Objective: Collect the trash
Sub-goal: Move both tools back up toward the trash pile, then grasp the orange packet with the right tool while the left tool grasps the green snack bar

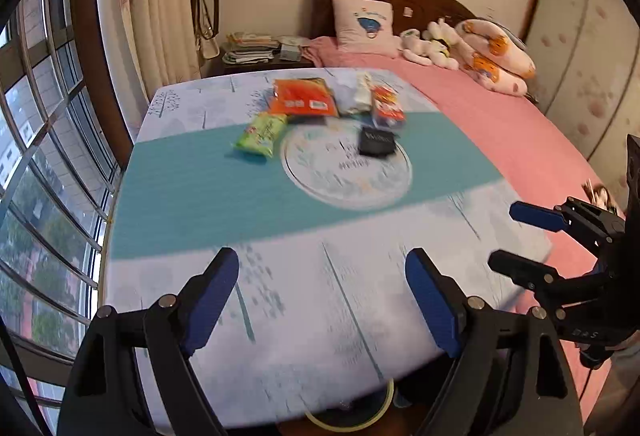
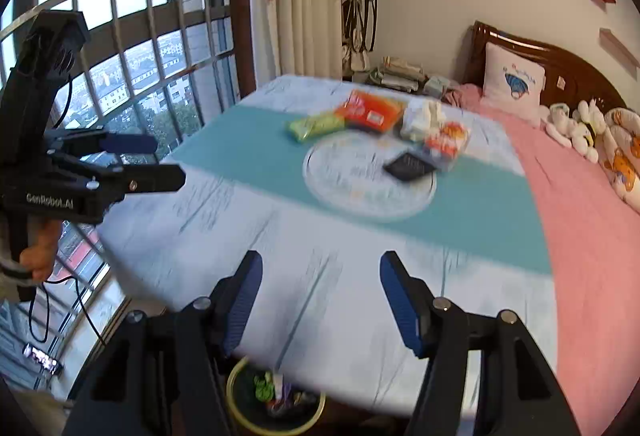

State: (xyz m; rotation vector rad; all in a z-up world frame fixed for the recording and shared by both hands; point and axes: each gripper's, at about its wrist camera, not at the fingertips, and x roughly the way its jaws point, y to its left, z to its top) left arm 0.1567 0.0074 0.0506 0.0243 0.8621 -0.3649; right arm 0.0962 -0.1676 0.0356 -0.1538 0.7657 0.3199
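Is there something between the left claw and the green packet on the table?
No, nothing visible does. Between the open left claw and the green packet lies only bare tablecloth.

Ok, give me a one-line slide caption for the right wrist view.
Open right gripper hovers over the bed's near edge, wrappers ahead on the printed sheet, trash bin below, left gripper alongside.

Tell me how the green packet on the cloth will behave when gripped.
The green packet looks like a soft, puffy plastic wrapper, so it will probably crumple between the fingers. It seems light for its size. Its glossy film may be slippery. Motion blur hides finer detail.
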